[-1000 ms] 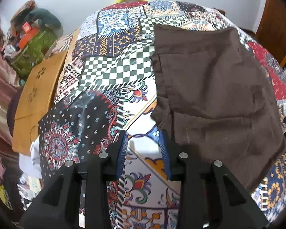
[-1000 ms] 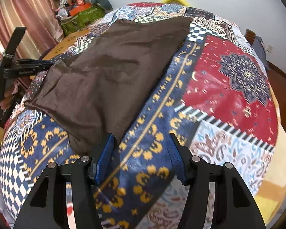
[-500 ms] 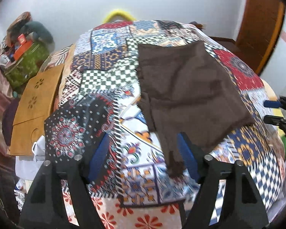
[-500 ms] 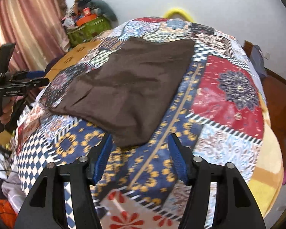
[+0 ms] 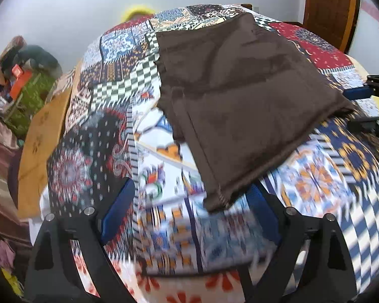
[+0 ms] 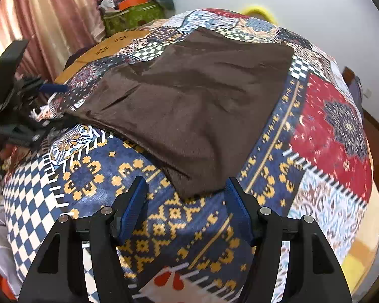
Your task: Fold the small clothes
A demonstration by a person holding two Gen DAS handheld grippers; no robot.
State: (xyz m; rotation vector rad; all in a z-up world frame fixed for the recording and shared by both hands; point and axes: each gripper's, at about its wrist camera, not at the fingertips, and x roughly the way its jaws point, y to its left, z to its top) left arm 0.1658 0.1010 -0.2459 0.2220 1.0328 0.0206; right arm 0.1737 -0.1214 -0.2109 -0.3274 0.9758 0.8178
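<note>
A dark brown garment [image 5: 242, 96] lies flat on the patchwork-covered bed [image 5: 164, 227]; it also shows in the right wrist view [image 6: 197, 101]. My left gripper [image 5: 189, 207] is open and empty, hovering just short of the garment's near left corner. My right gripper [image 6: 185, 202] is open and empty, its jaws either side of the garment's near right corner. The right gripper appears at the right edge of the left wrist view [image 5: 366, 93], and the left gripper at the left edge of the right wrist view [image 6: 38, 96].
A wooden board [image 5: 40, 136] lies along the bed's left side. A green bag with clutter [image 5: 25, 93] stands by the wall beside pink curtains [image 6: 38, 20]. A wooden door [image 5: 333, 7] is at the back right.
Both grippers have pulled back from the garment and risen, so more of the bed shows. The left gripper's jaws have opened much wider. The garment now lies flat, released.
</note>
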